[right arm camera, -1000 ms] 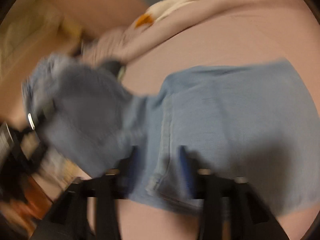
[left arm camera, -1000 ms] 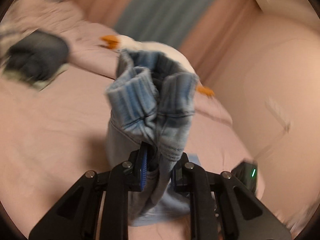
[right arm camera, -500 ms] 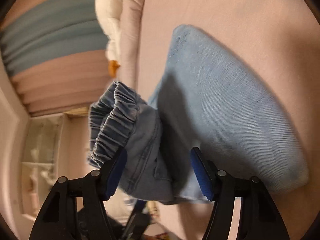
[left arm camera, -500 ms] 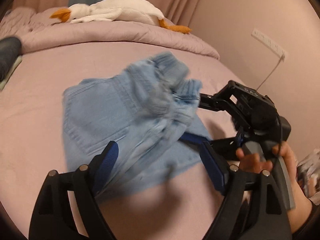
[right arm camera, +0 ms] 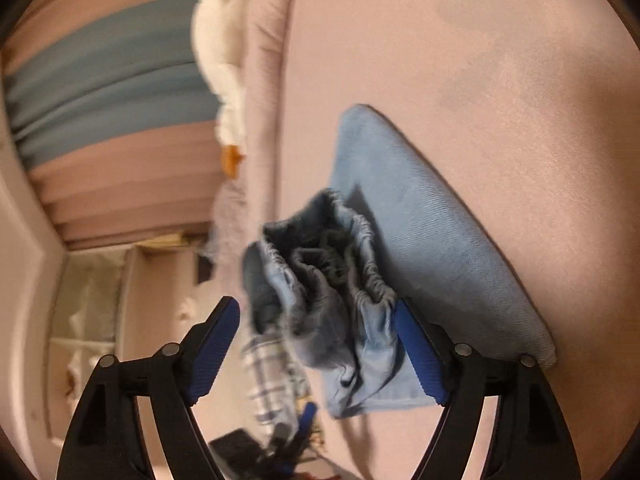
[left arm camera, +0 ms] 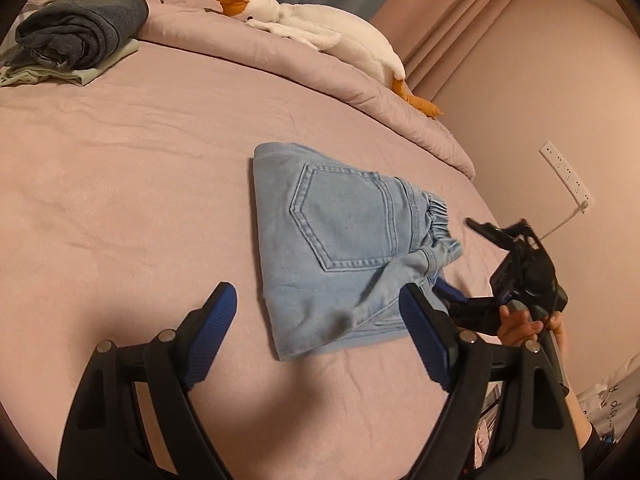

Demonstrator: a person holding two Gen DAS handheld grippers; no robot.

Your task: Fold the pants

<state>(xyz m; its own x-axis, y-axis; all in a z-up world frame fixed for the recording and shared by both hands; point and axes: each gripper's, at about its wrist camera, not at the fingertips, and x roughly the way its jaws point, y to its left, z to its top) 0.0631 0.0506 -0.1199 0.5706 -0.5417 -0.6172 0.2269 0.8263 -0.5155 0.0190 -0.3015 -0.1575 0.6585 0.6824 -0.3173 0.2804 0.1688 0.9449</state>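
Note:
The light-blue denim pants (left arm camera: 340, 248) lie folded into a small bundle on the pink bed, back pocket up, elastic waistband toward the right edge. My left gripper (left arm camera: 316, 344) is open and empty, just in front of the bundle's near edge. My right gripper (right arm camera: 316, 344) is open, its jaws on either side of the bunched waistband (right arm camera: 320, 264) without closing on it. In the left wrist view the right gripper (left arm camera: 472, 304) sits at the pants' right side, held by a hand.
A pile of dark folded clothes (left arm camera: 80, 32) lies at the far left of the bed. A white goose plush (left arm camera: 320, 24) lies on the rolled duvet at the back. The wall with a socket (left arm camera: 564, 172) is to the right, past the bed edge.
Both grippers have opened and let go of the pants. The pants dropped from a raised hold to lie folded on the bed. My left gripper has pulled back.

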